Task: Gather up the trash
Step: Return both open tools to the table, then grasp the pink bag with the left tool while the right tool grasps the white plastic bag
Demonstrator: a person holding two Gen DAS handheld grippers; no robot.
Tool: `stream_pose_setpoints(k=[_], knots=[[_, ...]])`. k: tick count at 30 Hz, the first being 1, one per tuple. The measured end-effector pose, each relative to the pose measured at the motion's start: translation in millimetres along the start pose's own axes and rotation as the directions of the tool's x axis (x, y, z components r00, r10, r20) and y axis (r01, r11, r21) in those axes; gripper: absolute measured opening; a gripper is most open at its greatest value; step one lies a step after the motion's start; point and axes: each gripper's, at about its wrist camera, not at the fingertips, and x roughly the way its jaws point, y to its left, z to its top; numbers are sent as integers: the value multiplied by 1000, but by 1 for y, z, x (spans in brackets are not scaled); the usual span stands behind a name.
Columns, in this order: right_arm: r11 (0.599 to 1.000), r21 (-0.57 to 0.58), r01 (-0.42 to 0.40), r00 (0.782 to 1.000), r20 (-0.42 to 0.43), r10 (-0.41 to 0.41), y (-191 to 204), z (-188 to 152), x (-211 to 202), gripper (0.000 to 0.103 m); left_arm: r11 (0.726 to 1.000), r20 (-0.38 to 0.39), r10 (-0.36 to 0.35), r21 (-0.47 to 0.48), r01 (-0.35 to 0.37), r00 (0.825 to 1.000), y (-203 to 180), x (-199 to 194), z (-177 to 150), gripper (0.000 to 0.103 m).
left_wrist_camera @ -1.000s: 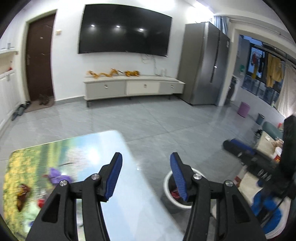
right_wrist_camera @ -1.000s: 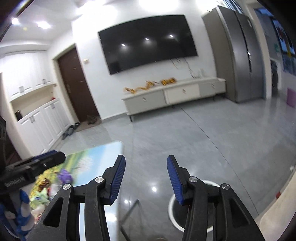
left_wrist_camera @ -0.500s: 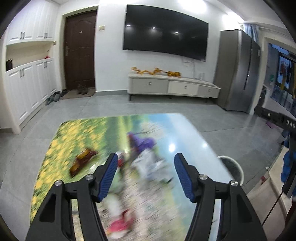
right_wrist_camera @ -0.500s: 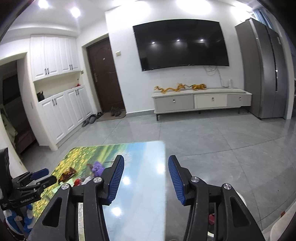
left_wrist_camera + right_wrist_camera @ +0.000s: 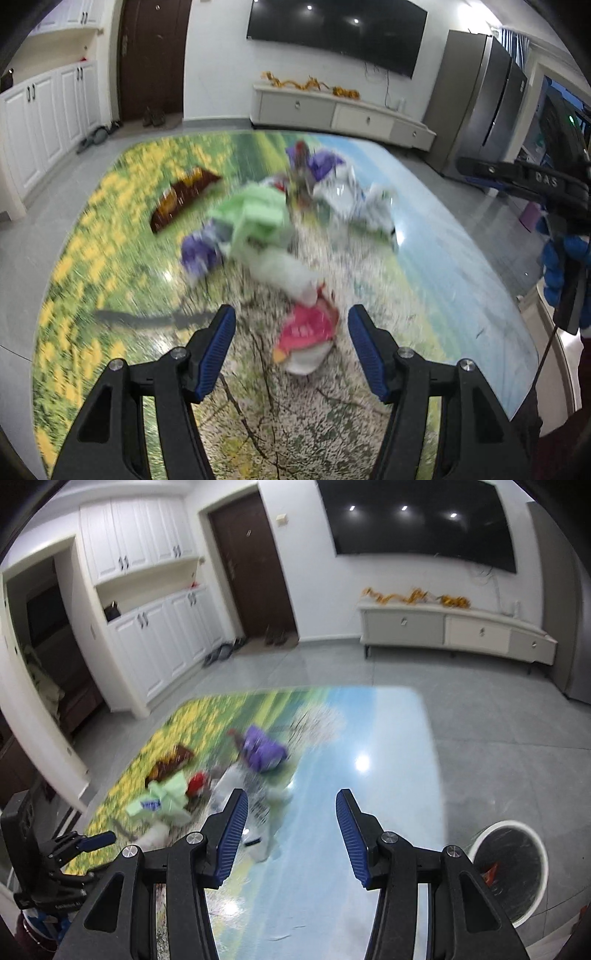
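A pile of trash lies on the flower-print table (image 5: 110,229): a brown wrapper (image 5: 184,199), green packaging (image 5: 255,218), purple wrappers (image 5: 199,253), silvery white wrappers (image 5: 354,206) and a red and white wrapper (image 5: 306,332). My left gripper (image 5: 290,345) hangs open just above the red wrapper, which shows between its blue pads without touching them. My right gripper (image 5: 291,827) is open and holds nothing, over the blue part of the table (image 5: 388,738), right of the purple wrapper (image 5: 262,751) and green packaging (image 5: 166,797). The picture is blurred by motion.
A white-rimmed bin (image 5: 508,823) with a black liner stands on the floor by the table's right edge. A TV cabinet (image 5: 454,627), a dark door (image 5: 255,568) and white cupboards (image 5: 159,642) line the far walls. Grey tiled floor surrounds the table.
Both grippers swung left from the floor and bin over the table and came down. The trash pile now fills the left view. The left jaws stand a little wider.
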Motion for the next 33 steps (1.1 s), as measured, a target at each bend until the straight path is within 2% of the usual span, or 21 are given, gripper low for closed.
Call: stream_pose_setpoints(k=[6, 11, 19, 22, 23, 26, 29, 33], knots=[[997, -81, -18, 997, -77, 12, 25, -8, 33, 54, 999, -22, -40, 7, 41, 999, -4, 10, -7, 61], [989, -147, -13, 995, -97, -2, 42, -2, 55, 54, 998, -25, -63, 14, 63, 998, -6, 13, -5, 61], [978, -202, -47, 991, -135, 19, 56, 0, 88, 54, 998, -37, -70, 4, 71, 997, -4, 18, -5, 60], [977, -209, -49, 987, -159, 15, 55, -5, 97, 54, 998, -42, -68, 10, 68, 997, -5, 19, -5, 52], [977, -206, -49, 986, -165, 15, 53, -7, 98, 53, 998, -46, -67, 11, 68, 997, -6, 20, -6, 49], [979, -191, -64, 982, -188, 28, 45, -12, 101, 28, 997, -58, -72, 10, 73, 996, -6, 23, -6, 36], [980, -176, -92, 980, -188, 58, 38, -15, 96, 26, 998, -52, -66, 8, 66, 996, -6, 21, -6, 33], [981, -157, -116, 981, -171, 89, 31, -20, 82, 19, 995, -43, -99, -27, 98, 994, -2, 17, -8, 32]])
